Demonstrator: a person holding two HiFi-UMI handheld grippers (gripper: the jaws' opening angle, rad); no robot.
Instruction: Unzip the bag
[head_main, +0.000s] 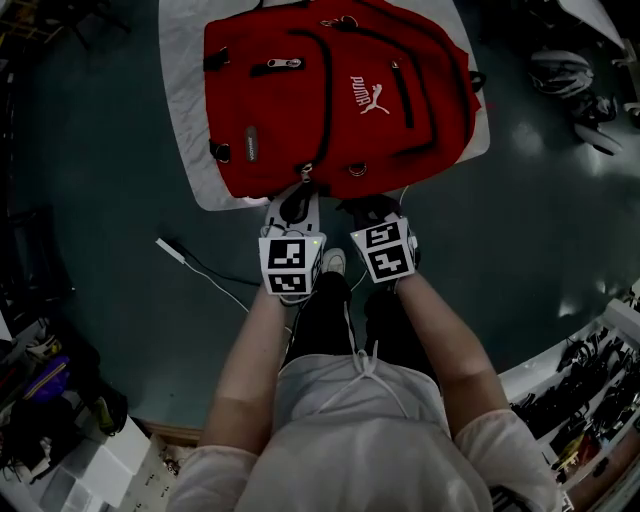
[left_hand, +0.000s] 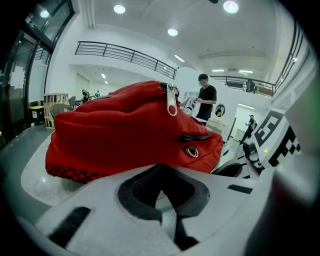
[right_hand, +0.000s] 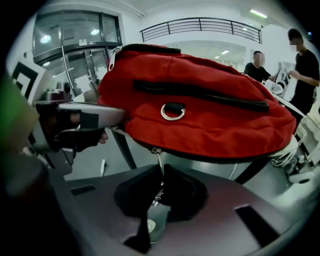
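Observation:
A red backpack (head_main: 340, 95) lies flat on a small pale table (head_main: 185, 100), its bottom edge toward me. In the right gripper view, my right gripper (right_hand: 159, 192) is shut on the thin metal zipper pull (right_hand: 159, 170), which hangs from the black zip along the bag's (right_hand: 200, 110) lower edge. In the head view that gripper (head_main: 368, 208) sits at the bag's near edge. My left gripper (head_main: 292, 205) is beside it, just short of the bag (left_hand: 125, 130). Its jaws (left_hand: 162, 192) stand shut, with nothing visible between them.
A white cable with an adapter (head_main: 175, 250) lies on the dark floor to the left. My shoes (head_main: 333, 262) stand just below the table. Cluttered shelves (head_main: 590, 380) run along the lower right. Two people (right_hand: 305, 65) stand in the background.

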